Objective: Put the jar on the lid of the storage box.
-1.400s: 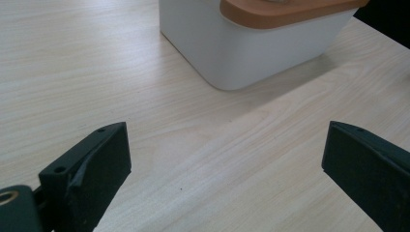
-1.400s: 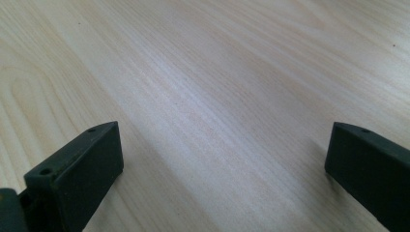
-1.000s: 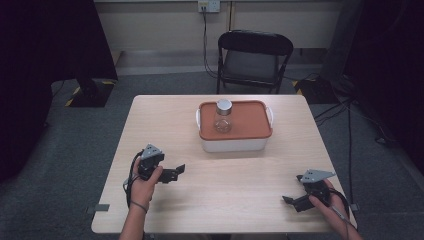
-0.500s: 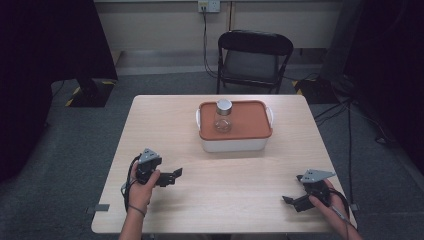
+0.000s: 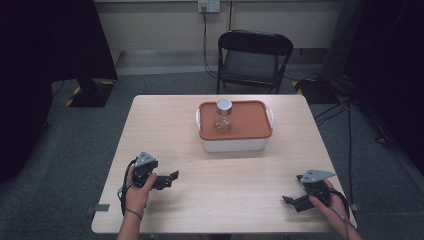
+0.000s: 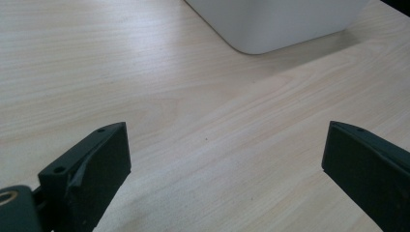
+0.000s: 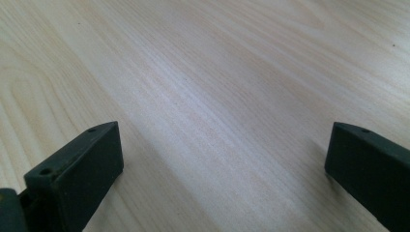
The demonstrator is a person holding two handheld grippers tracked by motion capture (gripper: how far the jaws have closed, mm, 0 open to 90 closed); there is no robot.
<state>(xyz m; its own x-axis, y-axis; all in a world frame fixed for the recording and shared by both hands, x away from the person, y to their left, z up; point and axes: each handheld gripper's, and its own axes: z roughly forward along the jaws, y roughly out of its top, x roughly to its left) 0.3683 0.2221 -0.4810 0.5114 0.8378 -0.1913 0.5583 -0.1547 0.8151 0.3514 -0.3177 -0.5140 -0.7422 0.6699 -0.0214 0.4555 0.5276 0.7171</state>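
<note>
Meanwhile, the left gripper (image 5: 172,176) has slid back toward the near left part of the light wooden table (image 5: 165,125), a little nearer the person than it sat a second ago, while the right gripper (image 5: 290,200) has kept its place at the near right corner. Both rest low over bare wood, each in a hand, with jaws spread wide and nothing between them; the left gripper view and the right gripper view each show two black jaws standing far apart over plain grain.

That small retreat suggests, as a judgement, that the work has not begun: neither tool is reaching yet.

Nearest the grippers is the small clear glass jar with a silver metal lid (image 5: 223,116). It stands upright on the orange lid (image 5: 250,120) of the white rectangular plastic box (image 5: 235,145), at the far middle of the table, well apart from both grippers. A rounded white corner of that box (image 6: 270,24) shows at the top of the left gripper view, so that gripper is roughly aimed at it.

Beyond the table stands a black folding chair (image 5: 255,57), and a white wall socket (image 5: 208,5) sits on the far wall with a cable hanging from it.

No brand, label or writing can be read anywhere; the jar is too small to tell whether it carries any print.
</note>
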